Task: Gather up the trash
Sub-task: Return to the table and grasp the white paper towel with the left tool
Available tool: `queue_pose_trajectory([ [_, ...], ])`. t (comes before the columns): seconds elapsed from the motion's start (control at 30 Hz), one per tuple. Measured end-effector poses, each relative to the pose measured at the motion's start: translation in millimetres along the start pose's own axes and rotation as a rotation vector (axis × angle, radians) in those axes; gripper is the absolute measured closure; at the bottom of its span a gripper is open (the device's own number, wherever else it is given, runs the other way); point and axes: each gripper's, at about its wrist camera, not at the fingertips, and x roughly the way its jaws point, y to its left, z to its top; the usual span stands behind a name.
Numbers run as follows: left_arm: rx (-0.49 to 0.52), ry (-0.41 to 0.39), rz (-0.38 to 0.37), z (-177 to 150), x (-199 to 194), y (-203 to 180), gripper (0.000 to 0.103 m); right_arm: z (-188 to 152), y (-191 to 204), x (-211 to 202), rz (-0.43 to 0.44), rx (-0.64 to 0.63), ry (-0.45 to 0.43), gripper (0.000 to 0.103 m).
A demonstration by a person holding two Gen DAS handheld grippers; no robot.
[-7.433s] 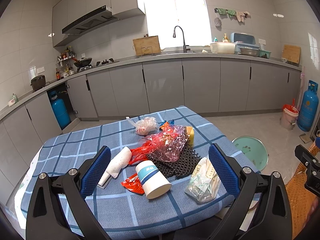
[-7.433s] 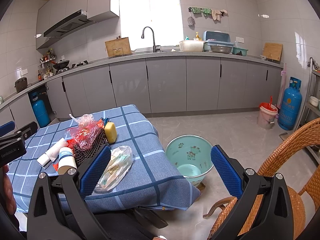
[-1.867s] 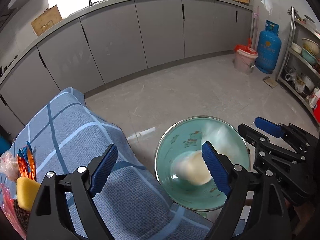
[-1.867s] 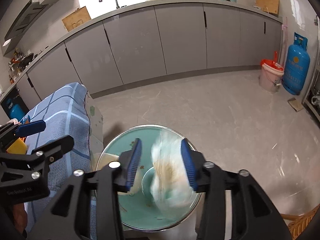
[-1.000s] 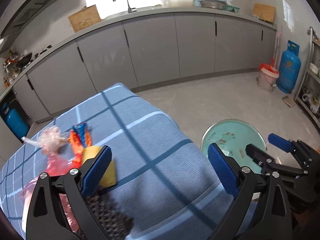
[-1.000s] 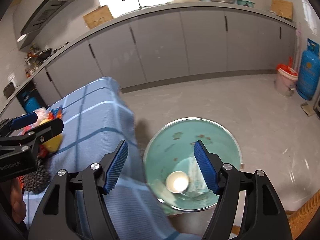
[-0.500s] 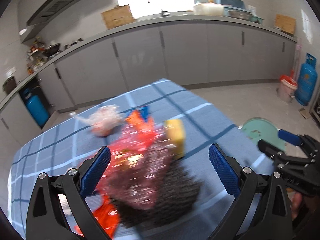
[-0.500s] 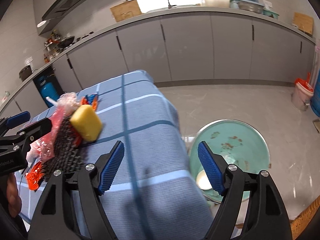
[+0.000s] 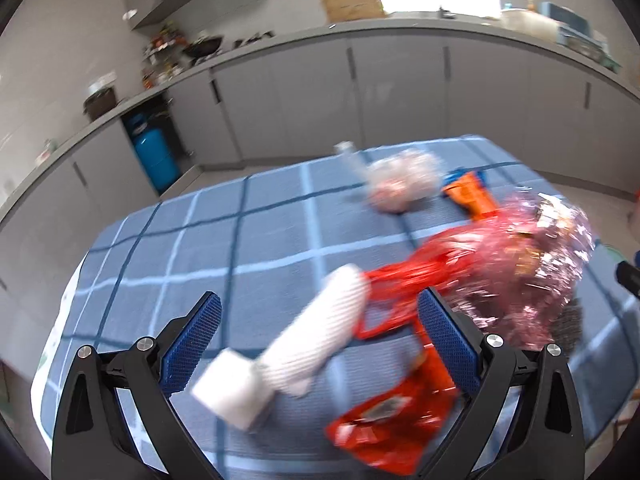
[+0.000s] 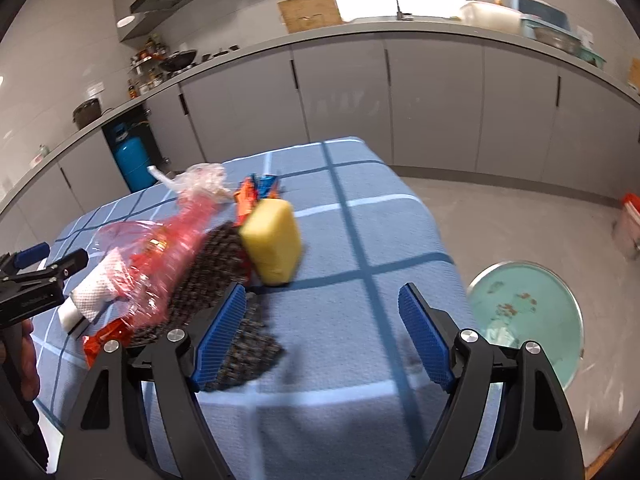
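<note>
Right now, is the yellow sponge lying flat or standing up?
Standing up, slightly tilted: the yellow sponge rests on a narrow edge beside the black mesh mat.

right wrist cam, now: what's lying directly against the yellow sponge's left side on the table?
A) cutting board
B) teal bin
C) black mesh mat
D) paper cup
C: the black mesh mat spreads on the blue checked tablecloth right up to the yellow sponge, while the teal bin stands on the floor beyond the table edge.
</note>
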Motion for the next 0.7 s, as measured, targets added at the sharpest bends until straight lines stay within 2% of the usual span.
queue_pose_trajectory([
  [0.1,-0.026,0.007,0.015,-3.2,5.3,17.2,0.006,3.2,10.9,3.8,0.009,-0.016,0.005,0.024],
  [0.3,-0.029,0.033,0.019,-8.0,22.2,26.7,0.006,11.5,23.2,9.0,0.012,-0.036,-0.003,0.024],
  [0.5,-0.008,0.053,-0.033,-8.4,34.7,19.4,0.006,14.2,24.7,17.4,0.009,-0.036,0.011,0.024],
  [0.7,-0.008,0.089,-0.054,-12.8,52.9,14.3,0.006,14.1,27.8,22.5,0.019,-0.038,0.020,0.024],
])
